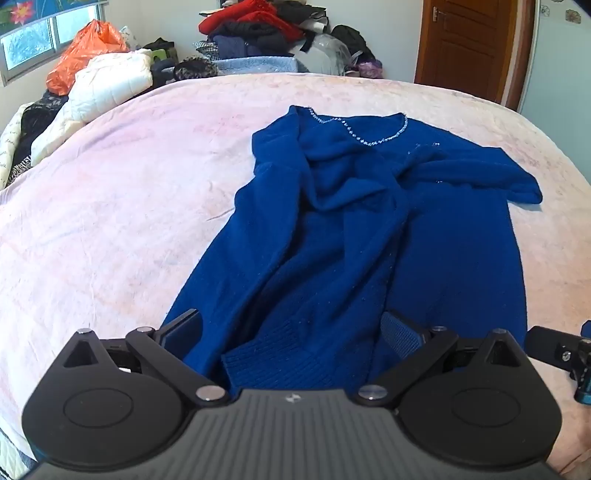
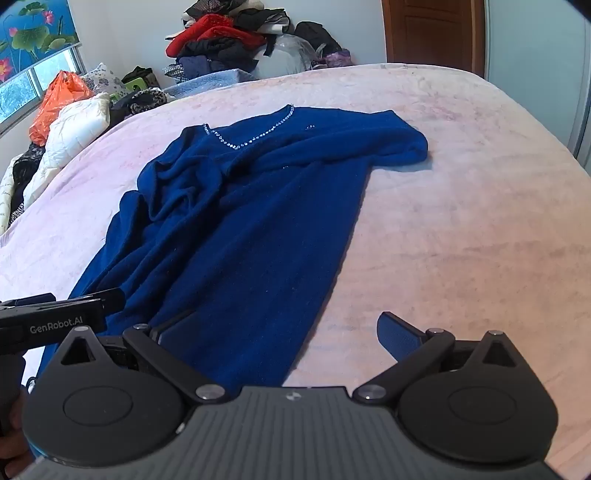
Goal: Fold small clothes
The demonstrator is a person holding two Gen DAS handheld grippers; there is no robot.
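A bed (image 1: pixel 110 206) covered in a pale pink blanket fills most of both views. Beyond its far edge, toward twelve o'clock, a heap of clothes (image 1: pixel 255 33) in red, black and dark blue is piled against the wall. At about ten o'clock a white quilted bundle (image 1: pixel 107 85) lies with an orange plastic bag (image 1: pixel 85 51) behind it, under a window. A brown wooden door (image 1: pixel 469 48) stands at one o'clock.

A blue knitted sweater (image 1: pixel 351 236) lies on the bed, its neckline, trimmed with small pale beads, at the far end and its ribbed hem at the near end. The upper left part is rumpled into folds; one short sleeve (image 1: pixel 509 181) spreads flat toward two o'clock. In the right wrist view the sweater runs from the centre down to seven o'clock.

The left gripper (image 1: pixel 291 332) points down over the hem with its jaws spread wide and nothing pinched; the hem's cloth lies between and below the fingers. The right gripper (image 2: pixel 284 332) is likewise spread wide and empty, over the sweater's right edge: its left finger is above the blue knit, its right finger above bare blanket. The left gripper's body shows at nine o'clock in the right wrist view.
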